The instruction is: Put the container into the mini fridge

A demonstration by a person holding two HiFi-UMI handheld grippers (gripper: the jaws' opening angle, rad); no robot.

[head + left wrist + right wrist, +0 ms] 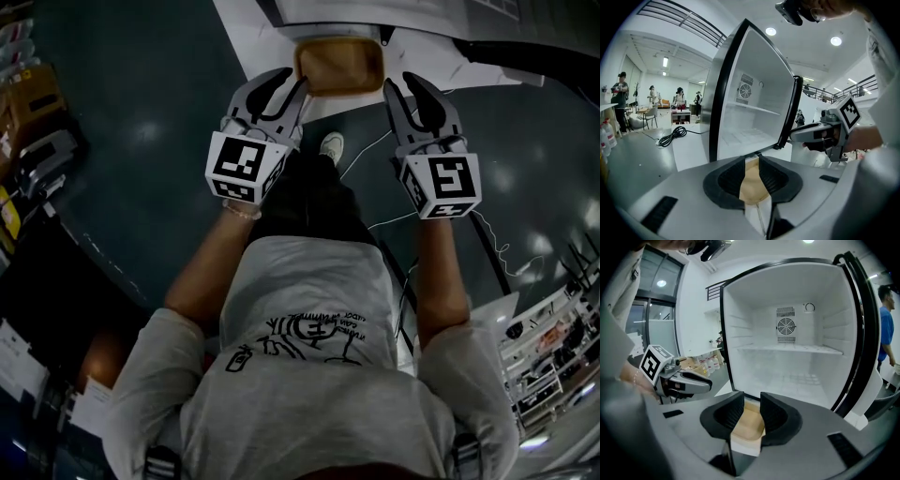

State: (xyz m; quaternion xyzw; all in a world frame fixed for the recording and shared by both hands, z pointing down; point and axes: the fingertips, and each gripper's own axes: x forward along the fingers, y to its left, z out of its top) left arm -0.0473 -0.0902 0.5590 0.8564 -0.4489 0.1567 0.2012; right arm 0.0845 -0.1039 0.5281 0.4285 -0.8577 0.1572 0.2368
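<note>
The tan container [339,66] hangs at the top centre of the head view, just in front of the open fridge [759,319]. The left gripper [294,86] is clamped on its left rim. The right gripper [399,86] is clamped on its right rim, so the two hold it up between them.

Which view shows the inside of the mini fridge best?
The right gripper view: it looks straight into the open mini fridge, showing its shelf and rear fan. The left gripper view sees it obliquely; the head view barely shows it.
</note>
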